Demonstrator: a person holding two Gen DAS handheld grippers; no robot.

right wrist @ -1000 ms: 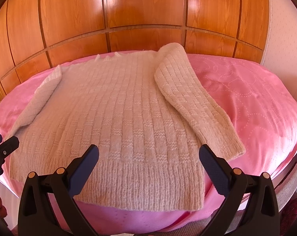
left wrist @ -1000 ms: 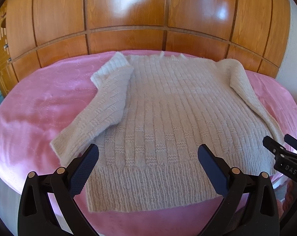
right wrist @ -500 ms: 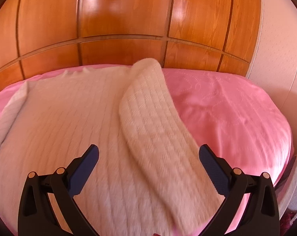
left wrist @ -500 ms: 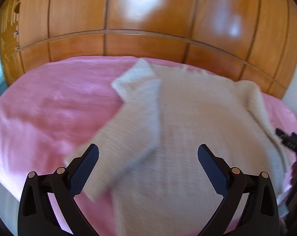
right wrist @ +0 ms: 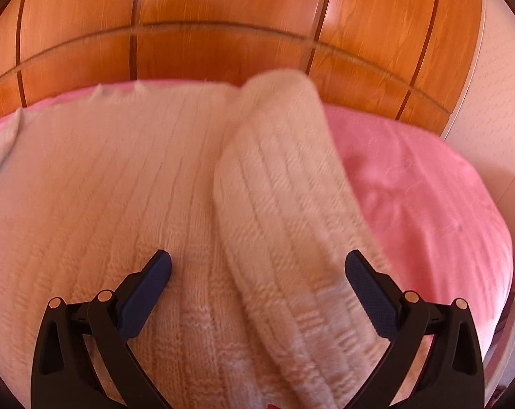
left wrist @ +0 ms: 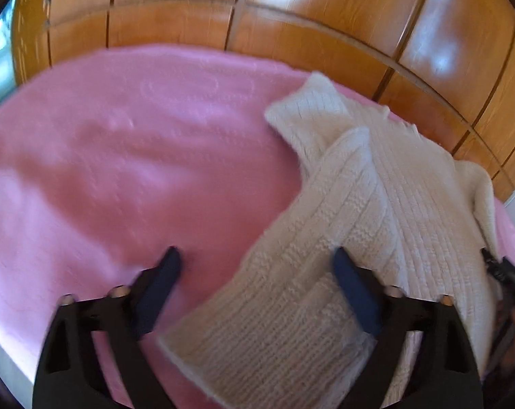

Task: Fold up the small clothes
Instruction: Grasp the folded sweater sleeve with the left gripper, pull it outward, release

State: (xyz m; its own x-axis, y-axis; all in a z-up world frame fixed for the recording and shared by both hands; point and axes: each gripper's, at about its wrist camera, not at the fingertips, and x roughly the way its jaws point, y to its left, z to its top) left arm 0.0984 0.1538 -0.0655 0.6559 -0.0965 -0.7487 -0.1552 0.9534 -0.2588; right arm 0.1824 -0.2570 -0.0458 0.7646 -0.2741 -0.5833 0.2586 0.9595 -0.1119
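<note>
Pink quilted bedspread is covering the bed, w/ faint stitched loops showing in the fabric. Cream ribbed-knit sweater is lying flat on it, directly on the pink cloth. In left wrist view the sweater is sitting at approx 3 o'clock, bare pink stretching toward 9. In right wrist view the sweater is filling 9 o'clock, pink bedspread showing at 3.
</note>
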